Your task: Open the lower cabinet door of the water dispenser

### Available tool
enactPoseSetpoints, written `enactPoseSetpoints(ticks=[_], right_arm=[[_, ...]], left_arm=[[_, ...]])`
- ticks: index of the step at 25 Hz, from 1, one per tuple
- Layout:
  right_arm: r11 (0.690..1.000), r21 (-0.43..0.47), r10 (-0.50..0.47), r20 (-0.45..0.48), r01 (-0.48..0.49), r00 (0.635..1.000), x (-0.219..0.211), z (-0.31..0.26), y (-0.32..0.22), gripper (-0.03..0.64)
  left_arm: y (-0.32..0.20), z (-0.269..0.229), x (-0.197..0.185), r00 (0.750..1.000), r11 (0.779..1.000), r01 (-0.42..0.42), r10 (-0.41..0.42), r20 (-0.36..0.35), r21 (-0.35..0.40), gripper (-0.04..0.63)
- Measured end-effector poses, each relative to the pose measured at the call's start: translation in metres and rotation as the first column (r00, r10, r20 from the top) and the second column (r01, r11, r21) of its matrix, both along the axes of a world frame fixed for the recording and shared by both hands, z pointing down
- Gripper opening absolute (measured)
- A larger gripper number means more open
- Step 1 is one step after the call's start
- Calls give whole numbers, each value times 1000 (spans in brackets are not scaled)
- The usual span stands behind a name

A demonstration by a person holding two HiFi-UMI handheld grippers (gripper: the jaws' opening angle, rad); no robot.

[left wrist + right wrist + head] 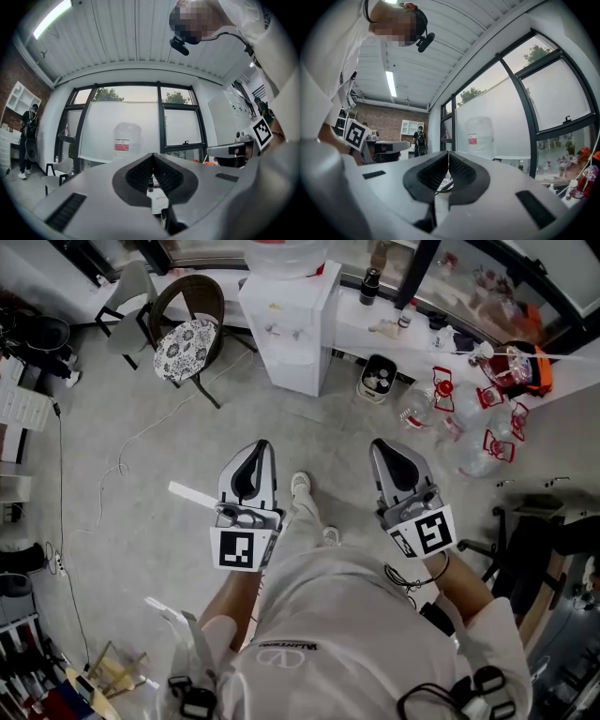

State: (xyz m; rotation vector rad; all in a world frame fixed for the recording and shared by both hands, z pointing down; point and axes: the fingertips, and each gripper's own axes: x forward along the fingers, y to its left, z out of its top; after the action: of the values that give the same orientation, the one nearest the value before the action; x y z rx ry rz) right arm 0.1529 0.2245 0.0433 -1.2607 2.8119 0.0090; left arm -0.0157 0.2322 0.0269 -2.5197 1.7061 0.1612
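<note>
The white water dispenser (291, 324) stands at the top middle of the head view, with a clear bottle (286, 254) on top. Its front face with the lower cabinet door (302, 362) is turned toward me, and the door looks closed. Both grippers are held level in front of my body, well short of the dispenser. My left gripper (260, 444) has its jaws together with nothing between them, and so does my right gripper (380, 443). Beyond the closed tips of the left gripper (152, 155) the bottle (127, 140) shows. It also shows past the right gripper (448, 153), as the bottle (480, 136).
A chair with a patterned cushion (187, 345) stands left of the dispenser. A small bin (378, 378) sits at its right foot. Several empty bottles with red handles (469, 418) lie on the floor to the right. A thin cable (122, 465) runs across the floor on the left.
</note>
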Motion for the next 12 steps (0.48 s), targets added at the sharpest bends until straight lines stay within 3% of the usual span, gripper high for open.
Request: enactPoseSetpoints(ticks=[7,12], right_arm=[[1000,-11,28,-15,-28,999,-20,7,-62,17],[999,1,41,-10,-41,999,-44,1,-105,16]], left_arm=[[-68,8,-17,999,999,-40,40,10,-31,2],[-114,-1,-36,998,998,-69,69,15,-7,2]])
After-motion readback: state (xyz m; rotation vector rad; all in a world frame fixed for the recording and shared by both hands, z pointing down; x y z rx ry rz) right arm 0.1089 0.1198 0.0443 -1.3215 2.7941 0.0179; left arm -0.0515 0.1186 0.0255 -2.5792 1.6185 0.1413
